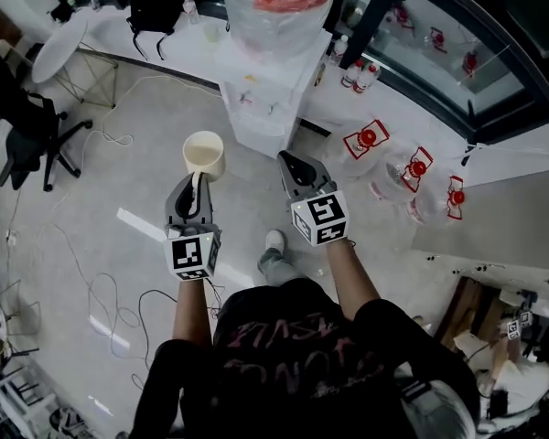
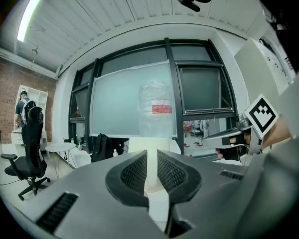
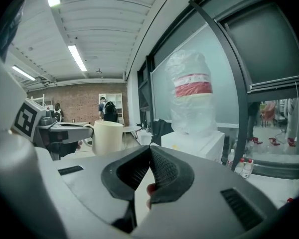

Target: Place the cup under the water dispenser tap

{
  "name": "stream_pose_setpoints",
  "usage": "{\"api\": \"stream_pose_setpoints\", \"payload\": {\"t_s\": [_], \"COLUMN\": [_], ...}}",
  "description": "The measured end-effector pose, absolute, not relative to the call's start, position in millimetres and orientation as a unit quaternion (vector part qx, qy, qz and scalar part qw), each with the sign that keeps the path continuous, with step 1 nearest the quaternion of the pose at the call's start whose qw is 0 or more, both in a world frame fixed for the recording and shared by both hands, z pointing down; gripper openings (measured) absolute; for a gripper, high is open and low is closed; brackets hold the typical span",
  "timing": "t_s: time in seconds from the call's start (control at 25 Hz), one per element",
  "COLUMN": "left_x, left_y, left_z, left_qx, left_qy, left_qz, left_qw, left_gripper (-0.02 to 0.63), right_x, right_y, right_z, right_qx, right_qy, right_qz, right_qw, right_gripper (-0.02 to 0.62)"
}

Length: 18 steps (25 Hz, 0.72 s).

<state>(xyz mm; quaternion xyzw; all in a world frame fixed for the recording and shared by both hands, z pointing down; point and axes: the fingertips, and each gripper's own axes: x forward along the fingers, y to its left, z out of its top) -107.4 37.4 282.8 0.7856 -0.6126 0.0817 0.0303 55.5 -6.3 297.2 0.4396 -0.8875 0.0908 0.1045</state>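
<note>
Left gripper (image 1: 195, 193) has the cup (image 1: 204, 155). From the head view the cream cup rides at the front of that gripper, open mouth up, its body out past the fingertips and its handle (image 1: 196, 188) running back between the jaws. It is held in the air above the grey floor (image 1: 146, 144), just short of the white water dispenser (image 1: 270, 99), which carries a big clear bottle (image 1: 276, 7) on top. The cup is not under the taps; they are too small to make out here.

In the left gripper view the jaws stand narrow, their ribbed pads (image 2: 134, 173) pressed on either side of the pale handle strip, with the cup's body rising just beyond the tips. The dispenser and its red-labelled bottle sit dead ahead behind the cup.

Right gripper (image 1: 288, 161) is alongside, a little apart from the cup and level with it, also pointing at the dispenser. In the right gripper view its jaws meet at the tips and grip nothing. The cup (image 3: 108, 137) shows off to the left there, upright, handle turned toward the left gripper (image 3: 65, 131) that holds it, and the dispenser (image 3: 194, 143) stands to the right ahead.
</note>
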Motion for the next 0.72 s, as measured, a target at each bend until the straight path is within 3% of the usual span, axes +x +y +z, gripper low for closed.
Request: {"api": "stream_pose_setpoints", "payload": {"t_s": [0.72], "left_x": [-107], "left_y": [-33], "left_z": [304], "left_qx": [0.787], "left_qy": [-0.608], "left_qz": [0.094], "left_qw": [0.034], "left_gripper": [0.046], "right_x": [55], "right_y": [-81], "right_z": [322], "right_qx": [0.443], "right_qy": [-0.884], "right_qz": [0.112], "right_qw": [0.097], "right_gripper": [0.015]}}
